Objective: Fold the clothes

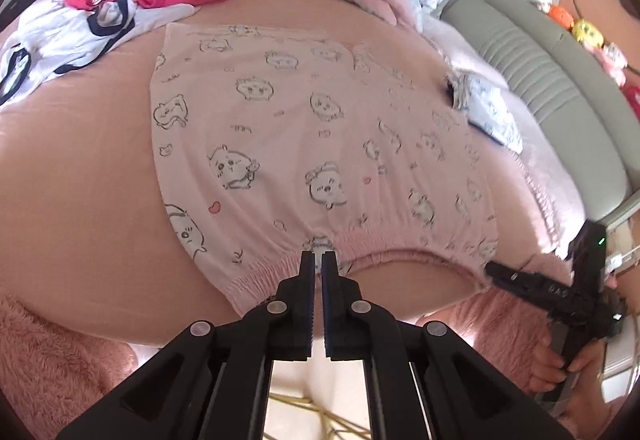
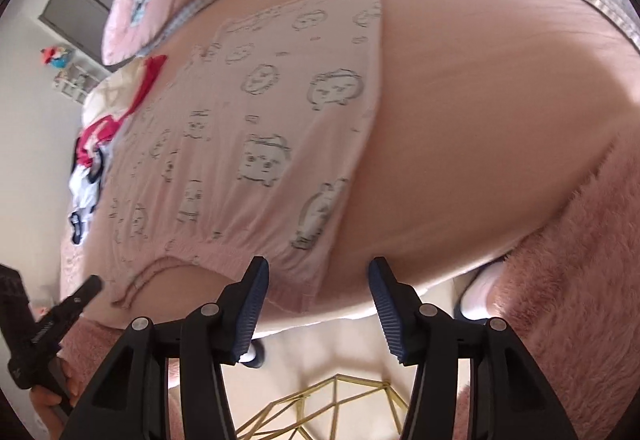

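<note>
Nearest, at the front edge of the bed (image 1: 80, 168), the left claw (image 1: 318, 254) has its jaws drawn together on the gathered elastic waistband of the pink printed shorts (image 1: 304, 144), pinching it about midway along; that hold looks meant to keep the band pinned or ready to lift for a fold. Toward the bed's right-hand front corner, the right claw (image 2: 318, 268) stands about half open with nothing between its blue pads, poised just off the waistband's right end. No cloth is in it, and from the left wrist view its tip sits just beside the corner of the band, so I judge it is lining up for a second hold there.

The shorts lie flat and spread on the pink sheet, waistband along the front edge, legs pointing toward the far side, which suits folding them lengthwise or bringing the band over.

Further back, near the far left corner, a heap of unfolded clothes (image 1: 100, 8) in white, navy and red waits. By the far right edge lies a small folded blue-printed piece (image 1: 486, 108), likely already done
</note>
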Demonstrator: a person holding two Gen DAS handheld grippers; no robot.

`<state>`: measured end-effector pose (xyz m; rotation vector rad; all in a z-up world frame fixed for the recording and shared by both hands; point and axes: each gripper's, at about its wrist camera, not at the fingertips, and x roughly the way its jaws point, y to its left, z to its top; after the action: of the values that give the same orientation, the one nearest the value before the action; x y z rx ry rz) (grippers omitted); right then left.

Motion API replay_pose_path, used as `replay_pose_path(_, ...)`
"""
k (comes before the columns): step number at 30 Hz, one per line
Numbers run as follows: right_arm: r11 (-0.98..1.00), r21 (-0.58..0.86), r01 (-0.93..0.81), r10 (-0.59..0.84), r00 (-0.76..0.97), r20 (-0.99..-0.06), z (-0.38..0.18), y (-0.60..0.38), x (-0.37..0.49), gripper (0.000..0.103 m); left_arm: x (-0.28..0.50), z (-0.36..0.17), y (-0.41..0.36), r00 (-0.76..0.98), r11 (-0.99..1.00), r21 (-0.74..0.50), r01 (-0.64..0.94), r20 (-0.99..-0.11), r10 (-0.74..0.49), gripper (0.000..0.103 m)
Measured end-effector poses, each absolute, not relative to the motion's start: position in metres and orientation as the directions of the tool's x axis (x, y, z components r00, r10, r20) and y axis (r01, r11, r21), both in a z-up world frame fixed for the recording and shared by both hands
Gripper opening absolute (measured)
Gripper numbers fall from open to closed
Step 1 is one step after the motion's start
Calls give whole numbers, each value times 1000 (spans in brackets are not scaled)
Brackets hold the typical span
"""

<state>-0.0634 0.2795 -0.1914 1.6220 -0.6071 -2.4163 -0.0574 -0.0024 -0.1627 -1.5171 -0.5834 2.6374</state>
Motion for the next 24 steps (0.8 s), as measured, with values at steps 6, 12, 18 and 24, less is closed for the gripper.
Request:
replay_pose_path(6, -899, 434, -53, -381, -393, -837, -198, 279, -79, 13, -48, -170, -8, -499, -920, -363, 145, -830, 248, 2)
replay_pose_path(12, -806, 575, -142, -498, -361, -788, -214, 296, -84, 21, -48, -176, -18, -500, -898, -401, 182, -824, 266, 2)
replay_pose_path(18, -871, 489, -41, -440, -379, -814, -200, 276, -85, 9, -50, -179, -16, -491, -897, -408, 168, -824, 283, 2)
replay_pose_path(24, -856, 488, 168, -505, -469, -724, -140, 237, -114, 8, -51, -179, -13, -489, -900, -412, 143, -820, 298, 2)
